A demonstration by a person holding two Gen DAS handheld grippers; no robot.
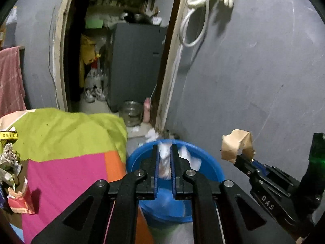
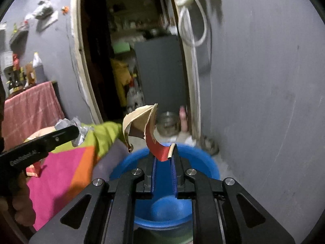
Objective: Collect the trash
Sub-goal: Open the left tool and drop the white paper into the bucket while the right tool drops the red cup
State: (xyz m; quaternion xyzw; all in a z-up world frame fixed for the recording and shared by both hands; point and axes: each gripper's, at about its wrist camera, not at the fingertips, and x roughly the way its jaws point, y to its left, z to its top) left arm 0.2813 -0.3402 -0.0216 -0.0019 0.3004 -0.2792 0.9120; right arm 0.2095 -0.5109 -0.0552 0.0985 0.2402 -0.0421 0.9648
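Observation:
A blue bucket stands on the floor by the grey wall; it also shows in the right wrist view. My left gripper is shut on a crumpled white plastic scrap and holds it over the bucket. My right gripper is shut on a torn piece of brown and red cardboard above the bucket's rim. The cardboard also shows in the left wrist view, held at the right of the bucket. More crumpled paper trash lies on the colourful cloth at the left.
A green, pink and orange cloth covers a surface left of the bucket. A doorway behind opens on a dark grey cabinet and a glass jar. A white cable hangs on the wall. A red cloth drapes a stand with bottles.

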